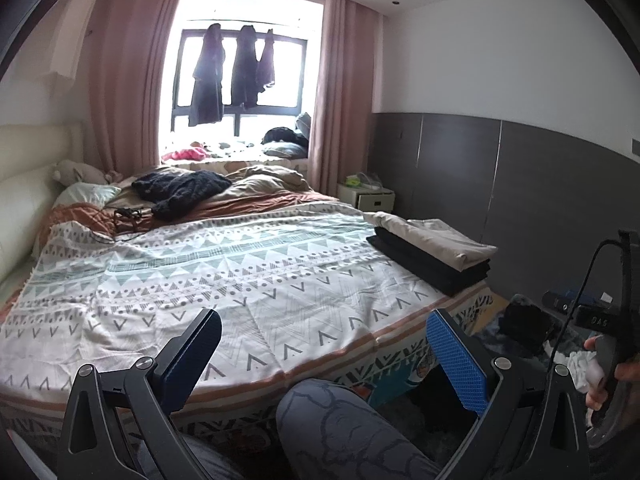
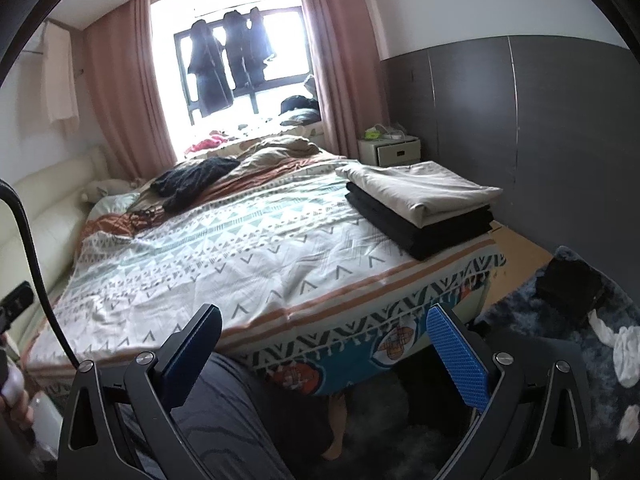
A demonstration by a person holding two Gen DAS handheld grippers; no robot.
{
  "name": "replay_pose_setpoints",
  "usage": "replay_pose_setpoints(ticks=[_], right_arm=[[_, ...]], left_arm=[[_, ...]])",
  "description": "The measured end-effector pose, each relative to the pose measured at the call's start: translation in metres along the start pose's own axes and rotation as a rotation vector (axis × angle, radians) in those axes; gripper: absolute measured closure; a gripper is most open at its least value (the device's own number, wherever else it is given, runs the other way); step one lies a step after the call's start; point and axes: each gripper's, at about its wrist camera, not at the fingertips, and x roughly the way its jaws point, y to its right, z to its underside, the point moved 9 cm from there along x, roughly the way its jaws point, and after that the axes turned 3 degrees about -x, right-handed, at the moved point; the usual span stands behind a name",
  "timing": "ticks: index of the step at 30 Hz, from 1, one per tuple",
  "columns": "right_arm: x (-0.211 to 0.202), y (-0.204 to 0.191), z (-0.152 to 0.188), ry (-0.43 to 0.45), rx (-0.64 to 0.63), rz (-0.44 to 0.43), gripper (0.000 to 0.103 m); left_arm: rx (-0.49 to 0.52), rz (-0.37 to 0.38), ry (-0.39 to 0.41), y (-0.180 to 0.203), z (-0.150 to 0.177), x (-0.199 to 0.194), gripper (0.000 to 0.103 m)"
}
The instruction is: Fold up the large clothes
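Observation:
A folded beige garment [image 1: 436, 238] lies on a folded black garment [image 1: 432, 264] at the bed's right edge; the stack also shows in the right wrist view, beige [image 2: 420, 188] on black [image 2: 424, 226]. A loose dark knit garment [image 1: 180, 188] lies near the pillows, also in the right wrist view [image 2: 196, 174]. My left gripper [image 1: 324, 338] is open and empty above the bed's foot edge. My right gripper [image 2: 324, 334] is open and empty, also at the foot edge. The right gripper's handle [image 1: 612, 320] shows at the left view's right side.
The bed's patterned cover [image 1: 224, 276] spreads wide. A white nightstand [image 2: 390, 150] stands by the grey wall. Dark clothes [image 1: 236, 72] hang at the window. A dark rug with black and white items [image 2: 580, 304] lies on the floor at right. My leg [image 1: 340, 432] is below.

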Motion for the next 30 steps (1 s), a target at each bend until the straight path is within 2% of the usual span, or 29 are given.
replay_pose_setpoints(ticks=[20, 30], right_arm=[[0.015, 0.008, -0.002, 0.001, 0.051, 0.044, 0.000], [0.016, 0.003, -0.006, 0.013, 0.053, 0.034, 0.000]], left_arm=[[0.058, -0.011, -0.007, 0.009, 0.002, 0.006, 0.000], [0.038, -0.003, -0.015, 0.003, 0.004, 0.006, 0.000]])
